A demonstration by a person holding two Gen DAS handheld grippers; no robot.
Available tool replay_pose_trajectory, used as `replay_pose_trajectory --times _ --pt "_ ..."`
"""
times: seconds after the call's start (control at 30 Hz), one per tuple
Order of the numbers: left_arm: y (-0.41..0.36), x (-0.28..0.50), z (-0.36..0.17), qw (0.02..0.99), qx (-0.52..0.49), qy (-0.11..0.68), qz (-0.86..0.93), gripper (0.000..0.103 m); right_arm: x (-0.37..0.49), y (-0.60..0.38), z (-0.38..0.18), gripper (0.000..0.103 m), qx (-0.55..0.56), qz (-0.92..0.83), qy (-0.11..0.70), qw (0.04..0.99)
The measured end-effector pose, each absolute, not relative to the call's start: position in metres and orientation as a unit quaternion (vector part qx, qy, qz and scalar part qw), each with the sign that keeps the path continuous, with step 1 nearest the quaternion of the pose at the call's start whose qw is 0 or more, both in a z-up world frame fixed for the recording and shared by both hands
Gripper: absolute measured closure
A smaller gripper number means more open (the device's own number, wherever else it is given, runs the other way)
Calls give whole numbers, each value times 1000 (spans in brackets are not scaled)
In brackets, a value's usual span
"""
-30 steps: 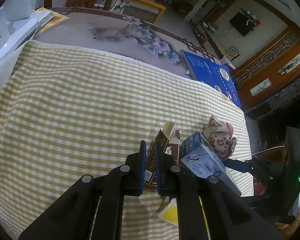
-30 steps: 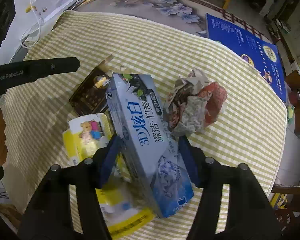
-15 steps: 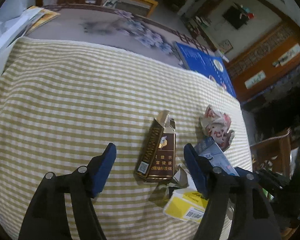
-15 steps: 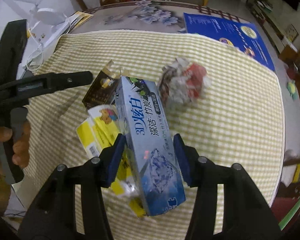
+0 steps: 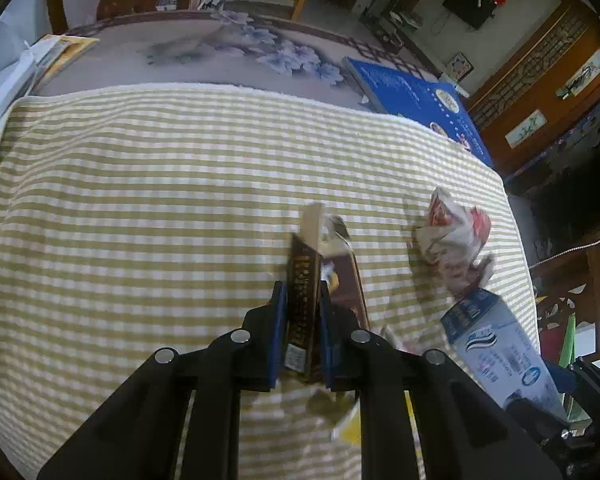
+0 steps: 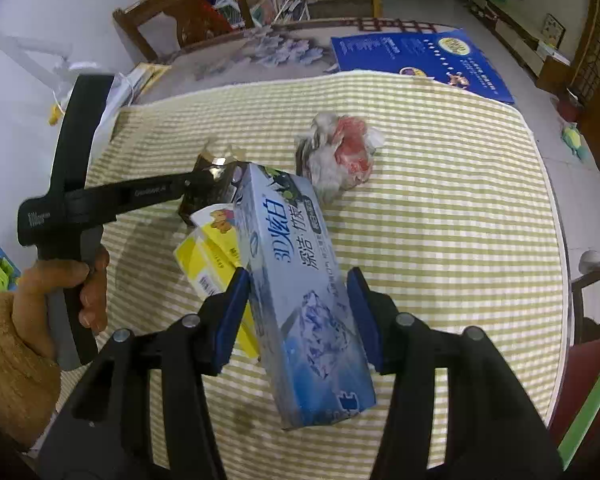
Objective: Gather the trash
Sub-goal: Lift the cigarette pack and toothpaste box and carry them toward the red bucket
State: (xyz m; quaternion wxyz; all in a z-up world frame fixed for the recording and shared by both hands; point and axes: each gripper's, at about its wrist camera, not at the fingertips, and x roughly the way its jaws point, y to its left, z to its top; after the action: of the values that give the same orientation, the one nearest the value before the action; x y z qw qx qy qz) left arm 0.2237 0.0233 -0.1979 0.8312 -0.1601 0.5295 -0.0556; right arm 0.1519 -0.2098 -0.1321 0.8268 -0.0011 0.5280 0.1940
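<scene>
A dark brown cigarette box [image 5: 302,256] stands on edge on the checked cloth [image 5: 140,200]. My left gripper [image 5: 303,300] is closing on it, both blue pads pressing its sides. The same gripper [image 6: 204,180] reaches the box from the left in the right wrist view. My right gripper [image 6: 297,276] is shut on a long blue-and-white toothpaste box [image 6: 284,220], held tilted above the cloth; this box [image 5: 496,348] shows at lower right in the left wrist view. A crumpled red-and-white wrapper [image 6: 340,156] lies beyond it. A yellow carton [image 6: 208,256] lies under the toothpaste box.
A blue poster [image 6: 420,60] lies on the floral tabletop past the cloth's far edge. Papers and a white object [image 5: 40,56] sit at the far left. Wooden chairs [image 6: 188,8] stand behind the table. A person's hand [image 6: 60,280] grips the left gripper's handle.
The left gripper's jaws opened wide half a second ago and have closed again on the cigarette box. The right gripper has lifted and rolled with the toothpaste box in it.
</scene>
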Motion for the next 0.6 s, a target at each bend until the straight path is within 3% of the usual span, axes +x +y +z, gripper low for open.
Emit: replay_pose_trajectory --times 0.6 --pt "-15 135 -106 870 -156 460 -88 90 90 -252 -78 54 76 175 451 872"
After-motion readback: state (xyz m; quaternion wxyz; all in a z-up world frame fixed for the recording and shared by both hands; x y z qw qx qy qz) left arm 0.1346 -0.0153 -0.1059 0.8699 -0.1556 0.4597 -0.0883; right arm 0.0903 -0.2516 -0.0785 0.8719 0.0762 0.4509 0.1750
